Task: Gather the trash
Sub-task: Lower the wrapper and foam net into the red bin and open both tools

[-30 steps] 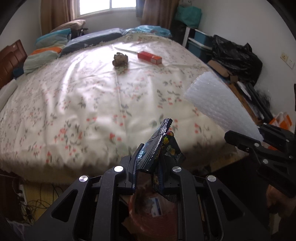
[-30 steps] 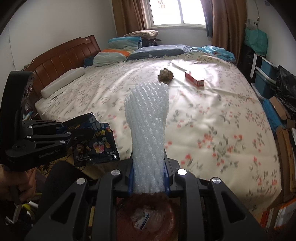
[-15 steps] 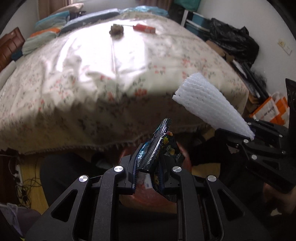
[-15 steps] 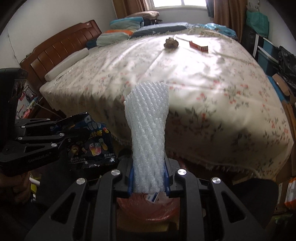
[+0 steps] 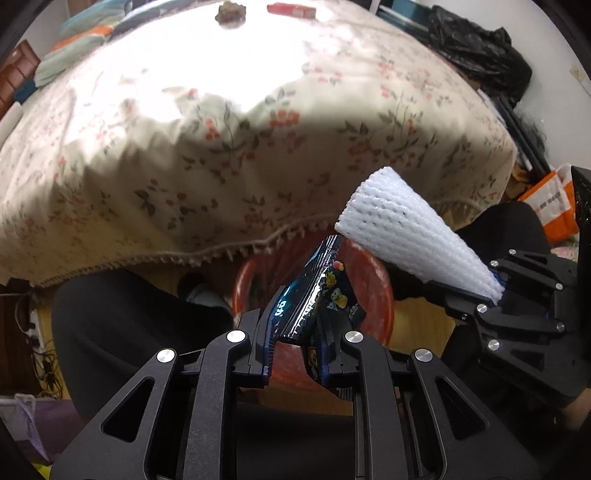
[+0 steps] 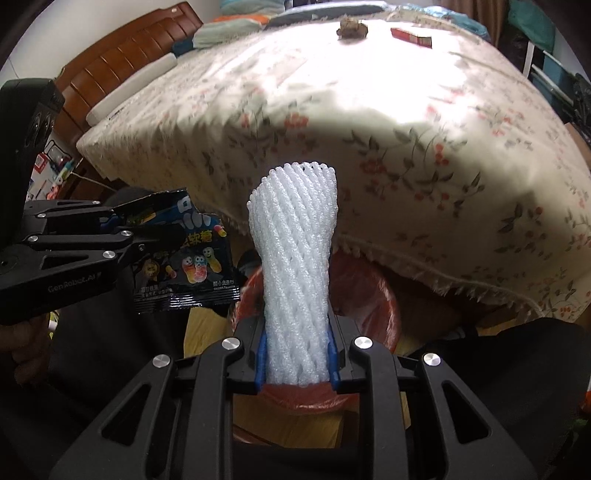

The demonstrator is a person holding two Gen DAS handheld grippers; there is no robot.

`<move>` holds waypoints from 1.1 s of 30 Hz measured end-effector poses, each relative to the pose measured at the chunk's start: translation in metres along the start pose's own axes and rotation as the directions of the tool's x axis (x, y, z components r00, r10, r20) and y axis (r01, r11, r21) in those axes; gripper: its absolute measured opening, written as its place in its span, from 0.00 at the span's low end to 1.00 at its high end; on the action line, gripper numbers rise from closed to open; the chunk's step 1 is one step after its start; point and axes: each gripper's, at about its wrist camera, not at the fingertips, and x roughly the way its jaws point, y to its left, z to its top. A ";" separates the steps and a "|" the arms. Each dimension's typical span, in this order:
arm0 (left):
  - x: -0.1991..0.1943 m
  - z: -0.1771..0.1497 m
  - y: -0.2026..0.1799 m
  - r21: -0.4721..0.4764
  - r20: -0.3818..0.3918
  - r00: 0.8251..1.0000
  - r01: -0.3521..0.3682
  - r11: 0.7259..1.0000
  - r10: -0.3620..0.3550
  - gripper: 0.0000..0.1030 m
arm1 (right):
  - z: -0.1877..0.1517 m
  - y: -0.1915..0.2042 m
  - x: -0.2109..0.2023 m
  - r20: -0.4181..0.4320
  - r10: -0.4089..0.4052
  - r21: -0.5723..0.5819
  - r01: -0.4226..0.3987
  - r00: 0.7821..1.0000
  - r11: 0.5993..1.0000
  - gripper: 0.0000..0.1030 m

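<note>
— Status on the trash run?

— Both hands loaded, from what I see. My left gripper (image 5: pixel 301 345) has its fingers clamped on a dark candy wrapper (image 5: pixel 317 295), and my right gripper (image 6: pixel 295 363) has its fingers clamped on a white foam net sleeve (image 6: pixel 295 258). Both point down over the red bin (image 6: pixel 384 295), which sits on the floor just past the foot edge of the bed (image 5: pixel 240 147), under its fringe.

— Anything dropped in yet?

— Neither piece is released; both are gripped above the bin's mouth. I can make out the red liner and little else inside, since the wrapper and the sleeve block most of the opening.

— So what remains?

— By my reckoning, letting these two go into the bin comes next. After that, two things lie near the far edge of the bed: a brown crumpled lump (image 6: pixel 352 28) and, near it, a flat red box (image 6: pixel 411 36). Both look like trash to me, though I cannot be sure of either.

— Halfway, then?

— Roughly that, I judge: two pieces over the bin, two likely ones on the bed.
</note>
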 end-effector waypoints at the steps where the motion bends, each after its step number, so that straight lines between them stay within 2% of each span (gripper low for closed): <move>1: 0.004 0.000 0.000 0.004 -0.012 1.000 -0.004 1.000 0.004 0.18 | -0.001 0.000 0.002 -0.007 0.000 0.001 0.000 1.000 1.000 0.23; 14: 0.046 -0.003 0.001 0.035 -0.096 0.995 -0.014 0.999 0.018 0.20 | -0.002 -0.009 0.031 -0.104 0.021 0.027 -0.018 0.994 0.999 0.23; 22: 0.114 -0.011 0.008 0.029 -0.245 0.969 0.004 1.000 0.003 0.20 | -0.004 -0.012 0.083 -0.251 0.033 0.058 -0.019 0.967 0.998 0.23; 30: 0.143 -0.007 0.010 0.034 -0.300 0.954 -0.013 0.999 0.022 0.20 | -0.009 -0.021 0.115 -0.326 0.003 0.066 0.020 0.945 0.998 0.23; 33: 0.153 -0.008 0.010 0.037 -0.319 0.947 -0.010 0.999 0.021 0.24 | -0.010 -0.026 0.121 -0.341 -0.003 0.075 0.030 0.940 0.997 0.23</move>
